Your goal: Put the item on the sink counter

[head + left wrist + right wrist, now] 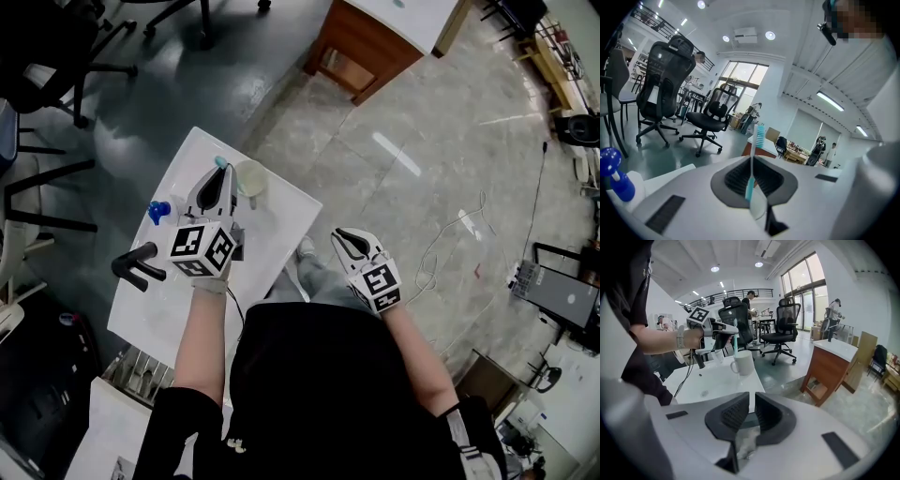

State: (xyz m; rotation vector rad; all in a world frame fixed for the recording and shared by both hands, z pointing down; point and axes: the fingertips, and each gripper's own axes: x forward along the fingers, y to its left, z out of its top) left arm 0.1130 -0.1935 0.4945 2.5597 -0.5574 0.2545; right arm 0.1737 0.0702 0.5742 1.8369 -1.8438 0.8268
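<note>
A teal and white toothbrush [759,136] stands upright between the jaws of my left gripper [751,176], which is shut on its handle. In the head view that gripper [223,173] hovers over the white sink counter [277,234], close to a white mug [251,178]. The right gripper view shows the left gripper [719,331] holding the toothbrush [735,341] just above the mug [744,363]. My right gripper [349,239] hangs off the counter's right side, over the floor. Its jaws [751,411] are shut with nothing between them.
A black faucet [139,264] and a blue-capped bottle [157,210] stand on the counter's left part. The bottle [611,173] shows at the left gripper view's edge. A wooden cabinet [361,47] stands beyond, office chairs [56,56] at far left, and cables lie on the floor at the right.
</note>
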